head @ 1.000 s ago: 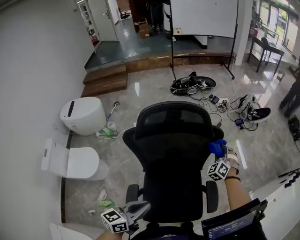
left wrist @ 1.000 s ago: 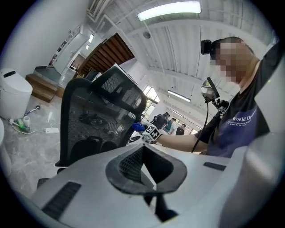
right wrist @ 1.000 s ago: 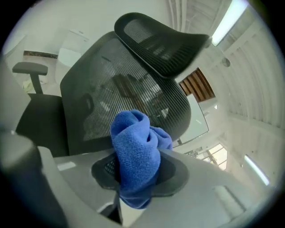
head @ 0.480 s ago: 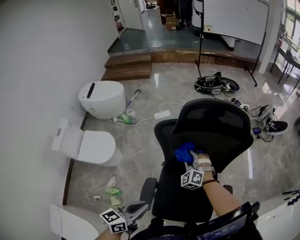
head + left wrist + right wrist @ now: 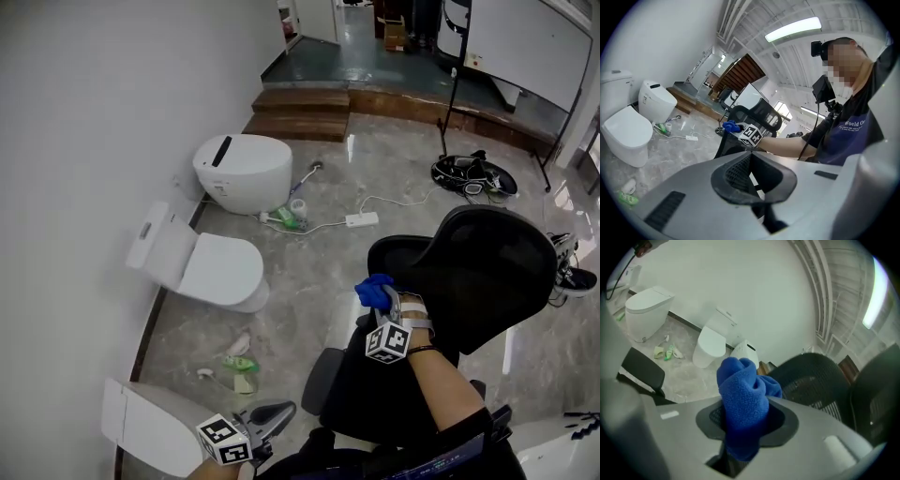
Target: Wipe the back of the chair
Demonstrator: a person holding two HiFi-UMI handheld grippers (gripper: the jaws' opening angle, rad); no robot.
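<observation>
A black mesh office chair point(image 5: 483, 272) stands at the right of the head view, its back toward me. My right gripper point(image 5: 382, 302) is shut on a bunched blue cloth point(image 5: 372, 290) and holds it at the left edge of the chair back. In the right gripper view the blue cloth point(image 5: 743, 394) fills the jaws, with the mesh chair back point(image 5: 818, 380) just to the right and an armrest point(image 5: 642, 369) at the left. My left gripper point(image 5: 278, 412) hangs low near my body, shut and empty, away from the chair point(image 5: 757, 115).
Two white toilets point(image 5: 211, 272) point(image 5: 246, 169) stand along the left wall, and a third white fixture point(image 5: 141, 436) is at the bottom left. Litter point(image 5: 239, 361) lies on the marble floor. A power strip point(image 5: 361, 219), cables and gear point(image 5: 473, 173) lie beyond the chair, before wooden steps point(image 5: 300, 101).
The right gripper carried the blue cloth from the right edge of the chair back across to its left edge. The view swung left, so the chair now sits further right. The left gripper stayed low.
</observation>
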